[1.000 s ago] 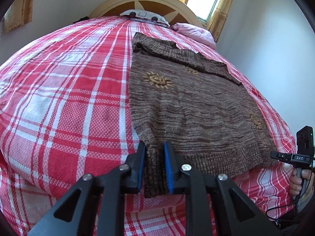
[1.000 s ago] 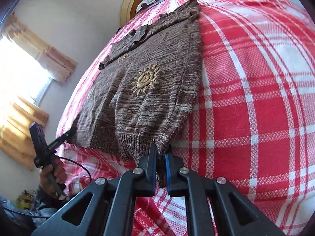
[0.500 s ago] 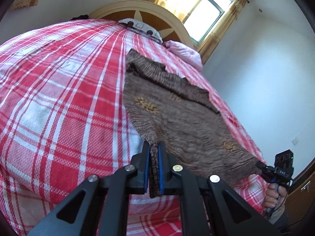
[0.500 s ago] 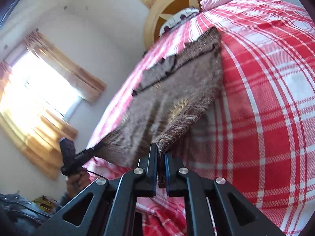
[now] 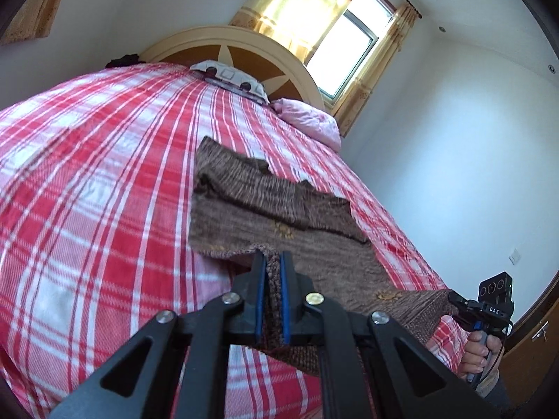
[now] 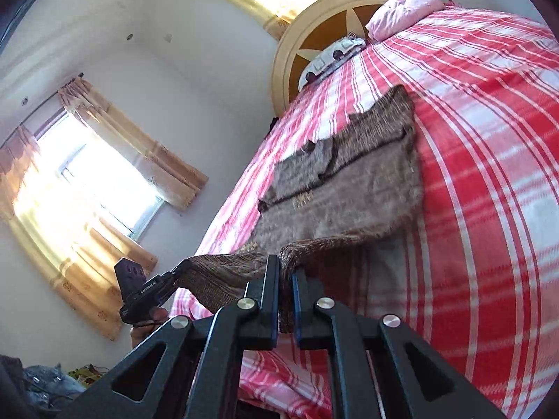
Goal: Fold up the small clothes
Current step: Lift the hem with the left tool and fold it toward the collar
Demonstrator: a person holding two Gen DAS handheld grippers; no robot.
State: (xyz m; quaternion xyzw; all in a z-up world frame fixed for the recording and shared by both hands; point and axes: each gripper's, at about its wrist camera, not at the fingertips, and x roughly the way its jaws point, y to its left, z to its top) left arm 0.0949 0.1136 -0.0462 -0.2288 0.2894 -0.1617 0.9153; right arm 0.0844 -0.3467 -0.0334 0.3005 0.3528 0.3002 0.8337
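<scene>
Brown knitted sweater [image 5: 279, 206] lies on the red checked bed [image 5: 104, 181], its hem corners clenched in the left gripper [image 5: 271, 265] and right gripper [image 6: 285, 272] fingers, lifted for folding toward the collar.

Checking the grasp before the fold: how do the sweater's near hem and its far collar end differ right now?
The hem is lifted off the bedspread, stretched between the left gripper and right gripper; the collar end lies flat. The hem is ribbed; the collar end has folded sleeves. Both are brown knit.
</scene>
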